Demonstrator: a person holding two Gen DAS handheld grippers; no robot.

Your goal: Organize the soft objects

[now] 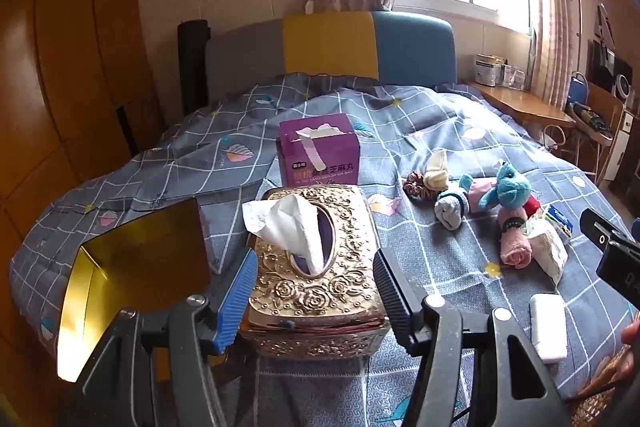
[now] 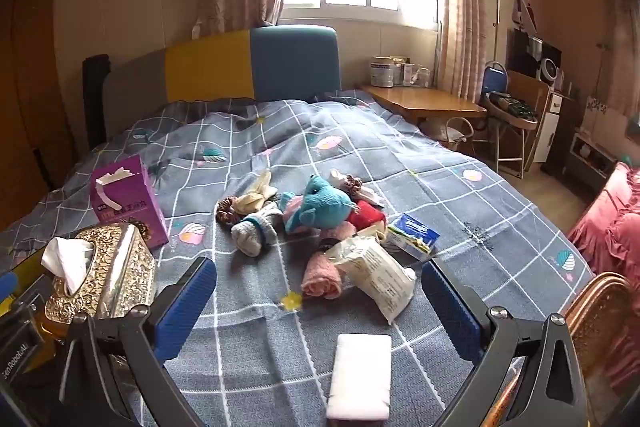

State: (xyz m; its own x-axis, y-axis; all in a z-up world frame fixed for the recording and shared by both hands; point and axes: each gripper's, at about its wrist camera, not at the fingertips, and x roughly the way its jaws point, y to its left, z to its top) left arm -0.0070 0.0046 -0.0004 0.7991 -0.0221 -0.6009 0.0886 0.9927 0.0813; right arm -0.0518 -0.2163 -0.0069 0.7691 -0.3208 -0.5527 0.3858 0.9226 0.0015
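Gold embossed metal tissue box (image 1: pixel 316 279) sits clamped in the left hand-held gripper (image 1: pixel 316 293); the right hand-held gripper (image 2: pixel 320 297) gapes wide above a white rectangular sponge block (image 2: pixel 360 375).

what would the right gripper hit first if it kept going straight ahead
Probably the white rectangular foam block lying on the grey checked quilt between its open fingers; beyond it, the crinkled white plastic packet. Depth is uncertain.

The left gripper (image 1: pixel 316 291) straddles the gold tissue box (image 1: pixel 316 291), one ribbed pad (image 1: pixel 236 301) close against each long side; whether the pads press the box cannot be told. The right gripper (image 2: pixel 320 303) is held to the right of that box, jaws spread wide with nothing between them
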